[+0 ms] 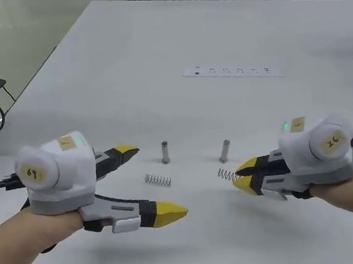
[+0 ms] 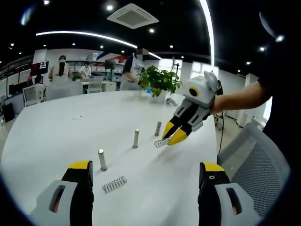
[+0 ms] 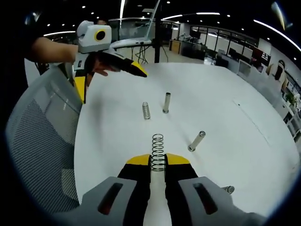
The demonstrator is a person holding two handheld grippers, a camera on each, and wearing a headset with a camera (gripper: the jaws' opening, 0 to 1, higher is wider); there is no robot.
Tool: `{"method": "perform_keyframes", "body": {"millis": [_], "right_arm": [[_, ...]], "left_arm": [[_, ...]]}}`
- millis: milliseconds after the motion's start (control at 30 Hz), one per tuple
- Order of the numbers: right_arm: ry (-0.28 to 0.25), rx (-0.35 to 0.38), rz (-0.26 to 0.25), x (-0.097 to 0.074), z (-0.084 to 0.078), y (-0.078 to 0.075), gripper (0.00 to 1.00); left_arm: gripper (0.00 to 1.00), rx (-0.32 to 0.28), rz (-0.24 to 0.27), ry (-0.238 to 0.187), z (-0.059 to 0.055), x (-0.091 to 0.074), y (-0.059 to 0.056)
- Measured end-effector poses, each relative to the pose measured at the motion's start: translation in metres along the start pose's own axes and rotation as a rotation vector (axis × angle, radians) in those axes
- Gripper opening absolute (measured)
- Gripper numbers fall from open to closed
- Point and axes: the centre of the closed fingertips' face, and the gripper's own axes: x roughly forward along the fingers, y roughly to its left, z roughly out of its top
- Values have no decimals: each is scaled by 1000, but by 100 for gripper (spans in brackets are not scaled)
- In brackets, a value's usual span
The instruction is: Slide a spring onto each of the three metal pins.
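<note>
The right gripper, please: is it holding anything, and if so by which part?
Yes. The right gripper is shut on a spring, pinching one end between its fingers; the rest sticks out ahead. The left gripper is open and empty.

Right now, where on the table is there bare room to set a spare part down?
Free: the wide stretch of table between the power strip and the pins, and beyond the strip. Crowded: around the pins, where a loose spring lies and the right claw grips a second spring.

Spring (image 1: pixel 158 180) before pin (image 1: pixel 164 152); power strip (image 1: pixel 232 71) behind.
</note>
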Motion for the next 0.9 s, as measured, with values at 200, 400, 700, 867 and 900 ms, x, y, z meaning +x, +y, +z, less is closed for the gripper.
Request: {"method": "perform_keyframes", "body": {"millis": [200,400,700,867,900], "right_arm": [[2,-58,43,-11,3,8,8],[-2,-130,84,-17,9,19,8],[-15,-175,124,-20,15,33,8],[-23,-196,142,-24,19,39,8],[-23,-202,147,-24,19,41,8]], "left_arm": [[86,11,-28,4,2,8,-6],[81,28,-72,3,6,19,-19],[68,58,-143,4,9,34,-38],[57,63,-187,-8,14,43,-50],[55,66,-202,-7,15,46,-53]]}}
